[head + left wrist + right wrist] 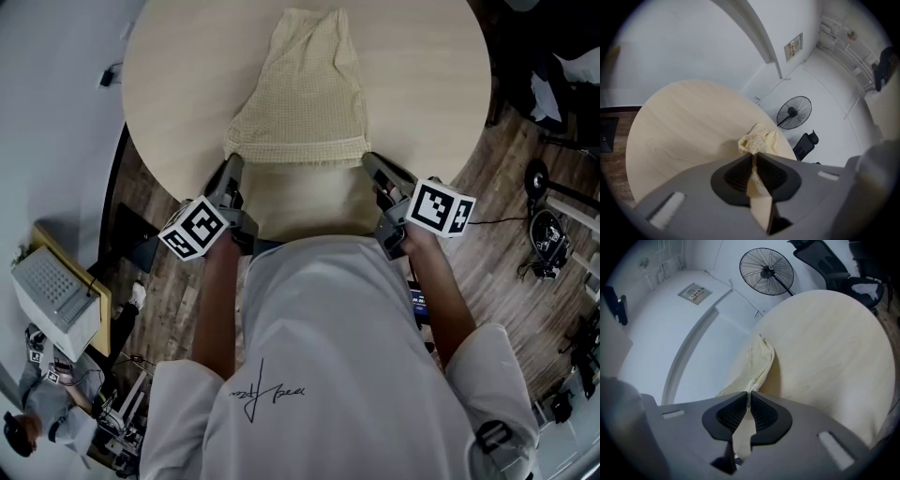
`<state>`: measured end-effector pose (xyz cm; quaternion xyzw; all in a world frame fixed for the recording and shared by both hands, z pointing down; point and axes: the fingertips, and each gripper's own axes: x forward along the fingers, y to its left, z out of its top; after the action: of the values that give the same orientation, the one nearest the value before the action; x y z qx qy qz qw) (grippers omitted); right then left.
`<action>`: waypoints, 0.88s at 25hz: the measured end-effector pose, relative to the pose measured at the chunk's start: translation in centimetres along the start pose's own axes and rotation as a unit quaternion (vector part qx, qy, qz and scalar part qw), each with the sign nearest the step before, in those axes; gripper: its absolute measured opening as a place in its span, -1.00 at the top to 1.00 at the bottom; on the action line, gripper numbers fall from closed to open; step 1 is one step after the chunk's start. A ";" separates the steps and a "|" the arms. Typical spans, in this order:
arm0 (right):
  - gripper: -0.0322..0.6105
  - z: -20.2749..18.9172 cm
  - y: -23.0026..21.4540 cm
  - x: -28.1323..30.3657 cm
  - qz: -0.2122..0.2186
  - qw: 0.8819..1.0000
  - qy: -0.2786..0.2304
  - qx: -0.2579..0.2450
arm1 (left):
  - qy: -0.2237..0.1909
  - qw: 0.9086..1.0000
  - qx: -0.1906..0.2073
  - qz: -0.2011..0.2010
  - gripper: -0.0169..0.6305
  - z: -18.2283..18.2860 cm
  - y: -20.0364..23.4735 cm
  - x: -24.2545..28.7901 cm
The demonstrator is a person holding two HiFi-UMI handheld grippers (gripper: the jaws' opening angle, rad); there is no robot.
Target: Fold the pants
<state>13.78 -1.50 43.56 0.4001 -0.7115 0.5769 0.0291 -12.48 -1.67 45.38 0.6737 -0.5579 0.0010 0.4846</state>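
**Both near corners pinched**

My left gripper (754, 157) has its fingers shut on one near corner of the pale yellow pants (302, 94), my right gripper (747, 395) on the other (cloth runs through both). Beyond my fingertips the rest lies on the round desk (431, 75)

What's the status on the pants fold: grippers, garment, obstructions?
Both shut on pants: left gripper at near-left corner, right gripper at near-right. Rest of it lies on table. Nothing in the way.
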 end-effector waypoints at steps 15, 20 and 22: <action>0.82 2.7 2.4 -0.1 0.062 0.998 -0.004 0.028 | -0.017 0.998 -0.038 -0.046 0.66 3.6 -2.4 0.2; 0.82 3.4 3.8 0.1 0.085 0.996 0.001 -0.002 | -0.023 0.997 -0.038 -0.058 0.66 4.8 -2.7 -0.1; 0.82 4.0 4.2 0.3 0.089 0.996 0.003 -0.015 | -0.026 0.997 -0.031 -0.062 0.66 5.4 -3.0 0.1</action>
<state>12.73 -4.96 39.02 0.3329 -0.7526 0.5680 -0.0143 -13.12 -5.62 40.63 0.6912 -0.5272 -0.0639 0.4902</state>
